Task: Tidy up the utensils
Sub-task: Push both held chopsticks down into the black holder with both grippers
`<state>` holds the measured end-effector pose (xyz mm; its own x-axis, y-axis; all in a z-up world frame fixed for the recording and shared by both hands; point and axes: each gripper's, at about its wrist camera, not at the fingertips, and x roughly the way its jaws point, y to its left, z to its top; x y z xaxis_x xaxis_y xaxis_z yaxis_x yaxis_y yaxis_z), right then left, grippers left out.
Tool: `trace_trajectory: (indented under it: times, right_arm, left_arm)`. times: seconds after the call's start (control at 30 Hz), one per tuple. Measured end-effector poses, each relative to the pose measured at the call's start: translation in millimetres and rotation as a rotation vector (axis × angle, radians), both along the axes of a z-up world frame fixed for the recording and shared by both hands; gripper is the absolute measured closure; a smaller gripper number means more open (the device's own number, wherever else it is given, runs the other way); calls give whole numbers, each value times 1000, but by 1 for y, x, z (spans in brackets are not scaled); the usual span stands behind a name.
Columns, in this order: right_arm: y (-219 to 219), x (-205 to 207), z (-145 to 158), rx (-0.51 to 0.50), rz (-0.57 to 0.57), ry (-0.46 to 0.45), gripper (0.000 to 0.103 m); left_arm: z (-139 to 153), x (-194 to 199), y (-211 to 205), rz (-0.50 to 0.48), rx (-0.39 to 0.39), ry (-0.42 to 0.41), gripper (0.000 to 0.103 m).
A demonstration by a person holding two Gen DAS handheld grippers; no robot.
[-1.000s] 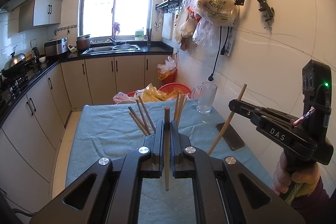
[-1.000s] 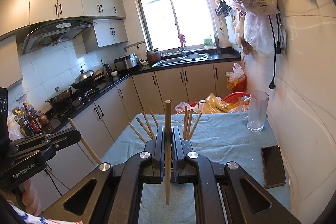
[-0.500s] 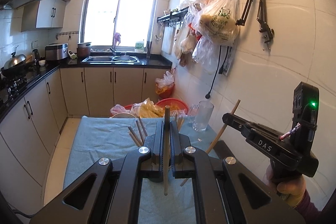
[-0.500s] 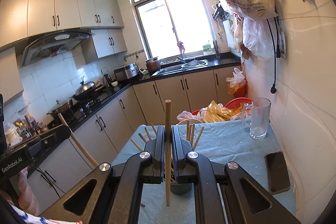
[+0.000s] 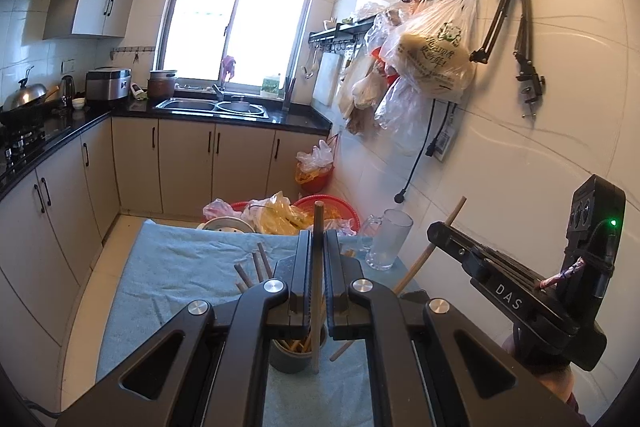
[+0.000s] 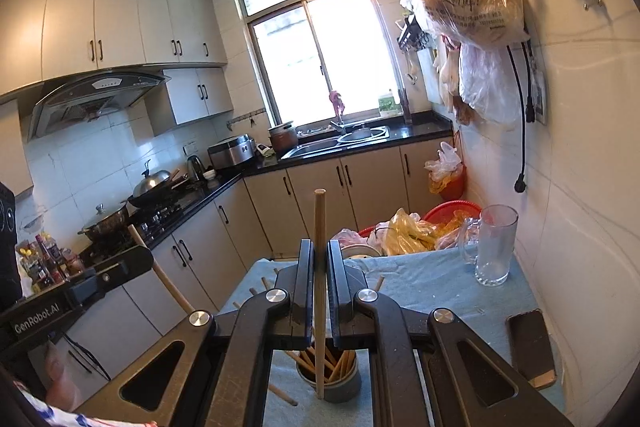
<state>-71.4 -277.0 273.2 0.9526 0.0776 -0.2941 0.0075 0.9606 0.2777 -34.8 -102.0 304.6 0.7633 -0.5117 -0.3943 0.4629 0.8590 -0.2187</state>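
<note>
Two chopsticks arrive above the holder: each hand-held gripper has risen and drawn in over the past second, so the grey cup (image 5: 289, 355) that sat farther off on the blue-covered worktop (image 5: 180, 267) now lies just below and behind both sets of jaws.

The left hand-held gripper (image 5: 316, 275) is clamped on an upright wooden chopstick (image 5: 318, 227), whose lower tip hangs at the cup's right edge, seemingly just outside the rim. The right hand-held gripper (image 6: 319, 279) is likewise clamped on its own chopstick (image 6: 319, 219), tip hanging over the cup's mouth among the sticks already stored there (image 6: 340, 367).

A glass mug (image 6: 494, 247) and a phone (image 6: 530, 347) stay where they were, off to the right. The carry looks nearly finished. The likely next step is lowering and releasing each stick into the cup, the left one needing a slight shift inward first.
</note>
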Motion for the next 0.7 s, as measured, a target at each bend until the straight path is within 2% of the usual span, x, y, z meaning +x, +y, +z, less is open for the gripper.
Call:
trace_trajectory:
  times: [0.5,0.7]
  right_arm:
    - [-25,40,-26,75,-12,42,97]
    - [-27,50,-33,59,-22,48,97]
  left_arm:
    - [-15,45,-19,22,18,10,98]
    - [-24,56,-28,22,33,13,98]
